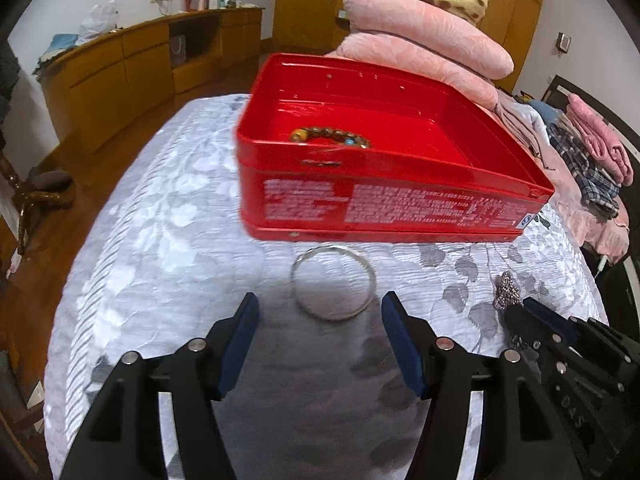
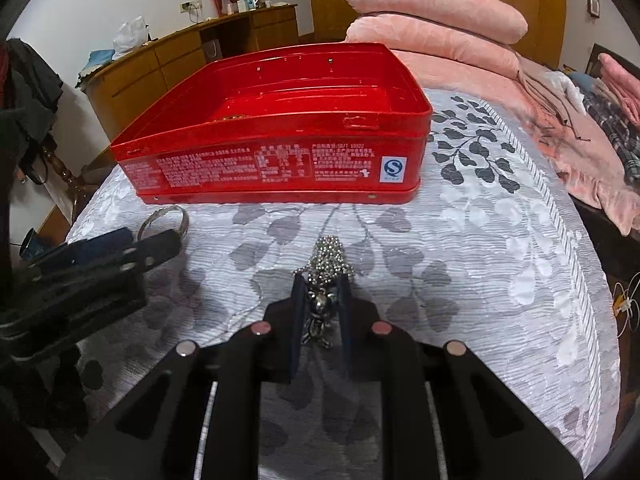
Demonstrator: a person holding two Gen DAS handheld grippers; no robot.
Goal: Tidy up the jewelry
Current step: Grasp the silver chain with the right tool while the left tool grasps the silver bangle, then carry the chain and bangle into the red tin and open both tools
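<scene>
Left hand-held gripper [image 1: 320, 306]: released, jaws spread wide and holding nothing, low over the bed [image 1: 168, 208] with the bangle just ahead, between the fingertips.
Bangle [image 1: 334, 282]: thin silver ring lying flat on the bedspread, just short of the tin's near wall, toward the left of that wall.
Tin [image 2: 272, 168]: red, open, lidless, on the bed beyond both grippers; a beaded bracelet [image 1: 330, 137] already lies inside near its front-left corner.
Necklace [image 2: 326, 260]: sparkly silver chain bunched in a heap, with a small metal charm (shape too small to tell) sitting between the jaws.
Right hand-held gripper [image 2: 322, 312]: clenched on the necklace, pads narrow around the charm end while the rest trails forward on the bedspread.
Step in hand: probably lifting the necklace into the tin.
Doing it well: raise high enough that the dangling chain clears the near wall, then let go over bare floor, apart from the bracelet, so they do not tangle.
</scene>
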